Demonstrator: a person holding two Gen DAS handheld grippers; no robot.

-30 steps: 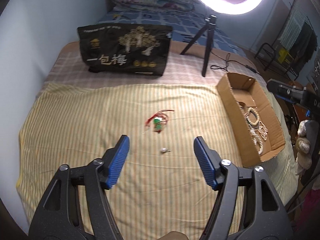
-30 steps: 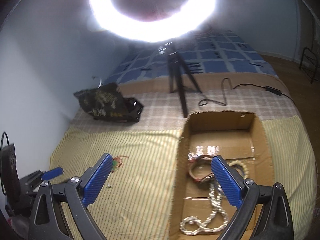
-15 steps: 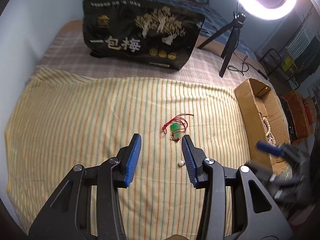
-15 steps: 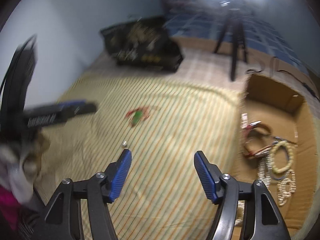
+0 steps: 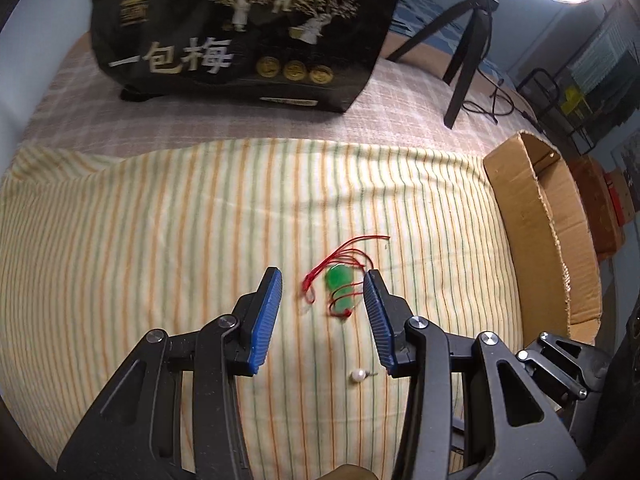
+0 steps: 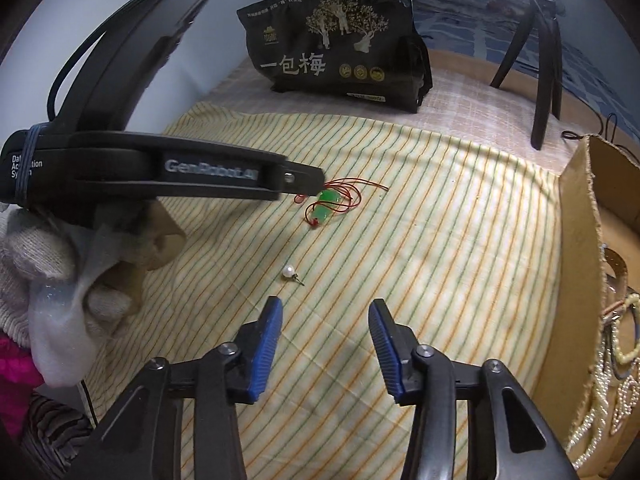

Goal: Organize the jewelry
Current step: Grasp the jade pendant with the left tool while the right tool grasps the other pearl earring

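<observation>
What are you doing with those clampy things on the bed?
A person holds a tool in each hand to tidy jewelry. The left tool is lowered around a green pendant on red cord, not gripping it. The right tool, closing and empty, aims at a pearl earring. Other jewelry is in the cardboard box.

Left hand-held gripper: pointed steeply down, blue pads part-way apart, nothing pressed between pads. Seen from right wrist view, its black body reaches in from left, tip low over bed. Gloved left hand grips it from below, light knit glove, fingers curled round handle.

Right hand-held gripper: also angled steeply down, jaws closing, pads still apart, nothing between them. In left wrist view, part of its black frame shows at lower right edge.
</observation>
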